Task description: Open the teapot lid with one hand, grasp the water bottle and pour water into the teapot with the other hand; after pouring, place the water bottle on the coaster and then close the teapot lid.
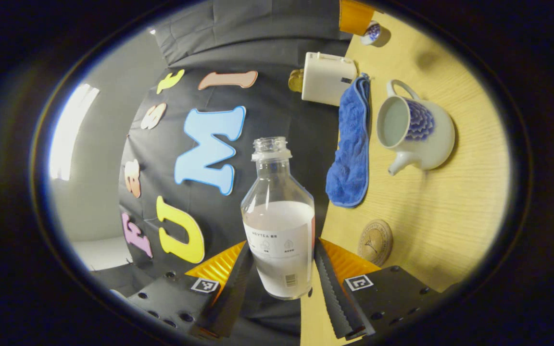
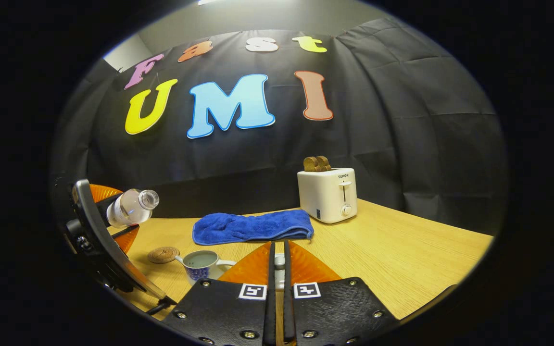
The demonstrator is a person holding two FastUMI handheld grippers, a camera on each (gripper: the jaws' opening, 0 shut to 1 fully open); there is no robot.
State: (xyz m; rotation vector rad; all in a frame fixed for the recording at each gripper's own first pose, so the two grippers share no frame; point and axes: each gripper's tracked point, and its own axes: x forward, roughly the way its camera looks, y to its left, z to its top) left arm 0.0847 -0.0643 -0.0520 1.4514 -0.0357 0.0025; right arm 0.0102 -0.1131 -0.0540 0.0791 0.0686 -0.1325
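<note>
A: How far along is it?

B: The teapot [image 2: 203, 267] stands open on the bench [image 2: 402, 259], apparently with water in it. The right gripper [image 2: 277, 262] has its jaws clenched on a small pale thing, probably the lid; it is mostly hidden.

A: And the bottle?

B: The water bottle [image 1: 279, 226], uncapped and partly full, is held in the air, left gripper [image 1: 281, 269] jaws grasping its labelled lower half. Its long axis lies near level, tipped slightly up, neck toward the teapot's side and the blue towel [image 2: 253, 227], which lies toward the far edge in front of the toaster [image 2: 327, 194].

A: What's left?

B: I'd judge the pour is mostly done. Setting the bottle on the coaster [image 2: 164, 254], just beside the teapot, and closing the lid remain.
</note>
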